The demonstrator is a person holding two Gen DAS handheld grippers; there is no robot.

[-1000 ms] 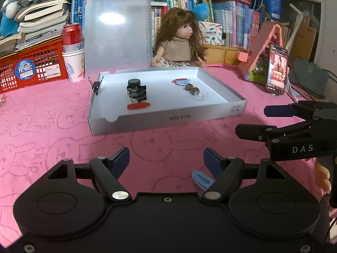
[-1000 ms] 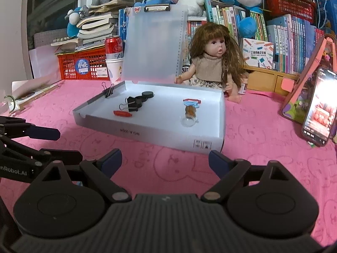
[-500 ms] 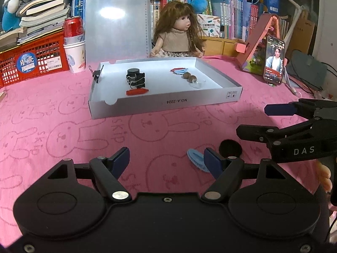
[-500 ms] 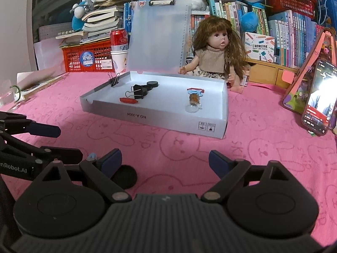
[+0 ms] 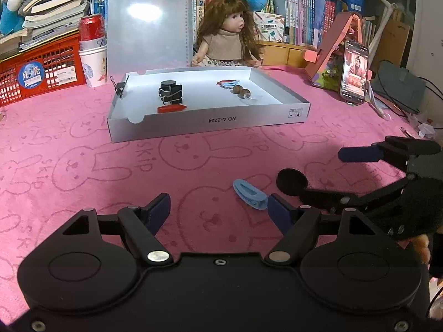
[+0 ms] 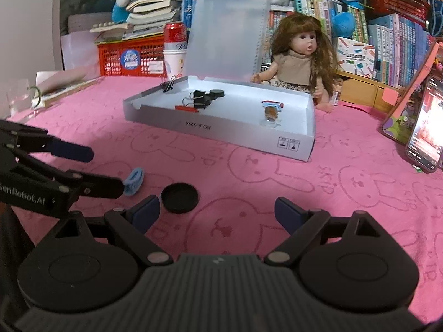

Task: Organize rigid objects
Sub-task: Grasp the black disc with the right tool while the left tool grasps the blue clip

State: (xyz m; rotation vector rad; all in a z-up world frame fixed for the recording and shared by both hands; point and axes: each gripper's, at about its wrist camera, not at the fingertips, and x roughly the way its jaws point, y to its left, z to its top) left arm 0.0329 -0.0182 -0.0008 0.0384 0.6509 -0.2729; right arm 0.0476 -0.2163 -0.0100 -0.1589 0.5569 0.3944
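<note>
Both claws, the left gripper and right gripper, are hovering wide open and empty over the pink cloth, where a blue clip and black disc are lying outside the tray, risking a crossed-fingers collision.

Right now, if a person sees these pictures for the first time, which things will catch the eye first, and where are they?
First the long-haired doll, sitting behind the open white box on the pink bunny-print cloth. Inside the box lie black binder clips at its left and a small corked glass bottle at its right. Nearer, on the cloth, a black round disc and a light blue clip lie loose in front of both open hand-held grippers.
</note>
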